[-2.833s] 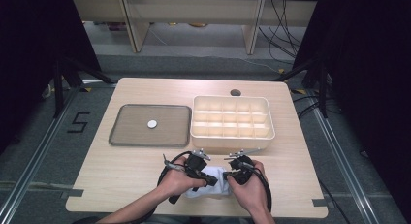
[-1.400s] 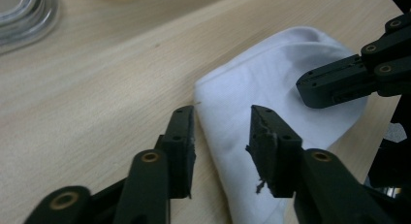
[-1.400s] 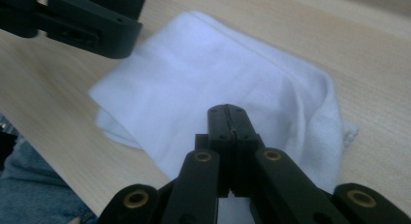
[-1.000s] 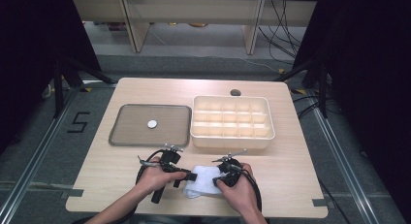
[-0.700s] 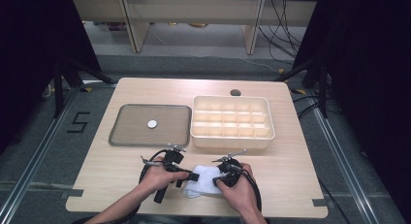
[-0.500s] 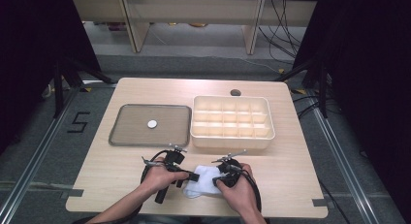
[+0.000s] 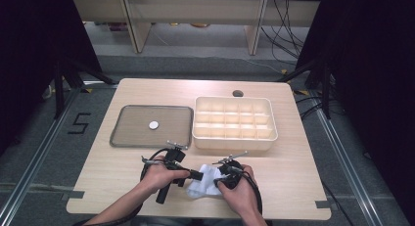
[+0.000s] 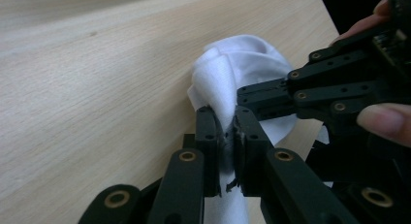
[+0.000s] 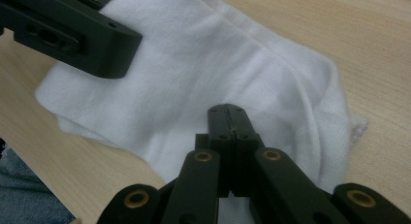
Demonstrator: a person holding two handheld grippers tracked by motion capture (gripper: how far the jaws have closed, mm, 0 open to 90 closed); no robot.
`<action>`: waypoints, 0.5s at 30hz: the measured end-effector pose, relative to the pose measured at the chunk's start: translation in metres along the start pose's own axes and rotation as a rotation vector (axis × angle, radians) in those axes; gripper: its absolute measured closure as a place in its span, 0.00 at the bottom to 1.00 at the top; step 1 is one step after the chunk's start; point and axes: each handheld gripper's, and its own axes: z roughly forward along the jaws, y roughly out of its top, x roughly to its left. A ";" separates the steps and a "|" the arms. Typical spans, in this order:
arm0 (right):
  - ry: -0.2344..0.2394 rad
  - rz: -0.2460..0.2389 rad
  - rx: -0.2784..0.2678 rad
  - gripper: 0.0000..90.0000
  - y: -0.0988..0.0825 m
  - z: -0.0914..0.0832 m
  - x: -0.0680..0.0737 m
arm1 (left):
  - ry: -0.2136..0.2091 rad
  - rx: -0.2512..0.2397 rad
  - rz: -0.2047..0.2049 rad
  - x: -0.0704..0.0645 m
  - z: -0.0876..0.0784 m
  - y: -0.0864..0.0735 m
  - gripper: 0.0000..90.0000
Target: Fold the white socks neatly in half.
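Two grippers work one white cloth (image 7: pixel 205 181) at the near edge of the wooden table (image 7: pixel 293 162), in front of the compartment box (image 7: pixel 234 123).

Left gripper (image 8: pixel 225 132): jaws have just been closing; a raised fold of the cloth is now pinched between the pads.
Right gripper (image 9: pixel 228 118): jaws clamped fully together at the cloth's near edge. Whether fabric is actually caught between the tips cannot be told; they lie on it and seem at least to pin it.

Risks, as judged from this state:
- The left pinch takes only a thin ridge of fabric. A quick pull could slide the fold out of the pads.
- If the right tips merely press down without holding, the cloth would drag across the smooth tabletop with the left hand instead of unfolding.
- The cloth lies near the table edge; a sideways tug could carry part of it over.

Materials: cloth is a soft, ribbed knit, thick, bunched in rounded folds, possibly a sock. Table is pale wood-grain laminate, matte. The box is cream plastic with a grid of cells; the tray (image 7: pixel 122 133) beside it is flat, grey, round-cornered, holding a small white disc (image 7: pixel 153 124).
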 end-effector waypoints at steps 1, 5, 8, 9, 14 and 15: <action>0.000 0.000 0.000 1.00 0.000 0.000 0.000 | -0.014 -0.008 -0.007 -0.001 0.000 0.001 0.91; 0.004 -0.010 -0.009 1.00 0.001 0.001 0.000 | -0.038 -0.009 -0.019 -0.004 -0.001 0.004 0.91; -0.001 -0.002 -0.005 1.00 0.002 0.001 0.001 | -0.044 -0.011 -0.025 -0.005 -0.001 0.005 0.91; 0.005 -0.006 -0.005 1.00 0.002 0.001 0.001 | -0.047 -0.011 -0.026 -0.006 -0.001 0.006 0.91; 0.033 -0.033 -0.031 1.00 0.004 0.000 0.000 | -0.049 -0.015 -0.032 -0.006 -0.002 0.006 0.91; 0.051 -0.030 -0.061 1.00 0.004 -0.005 -0.002 | -0.050 -0.017 -0.034 -0.005 -0.003 0.006 0.91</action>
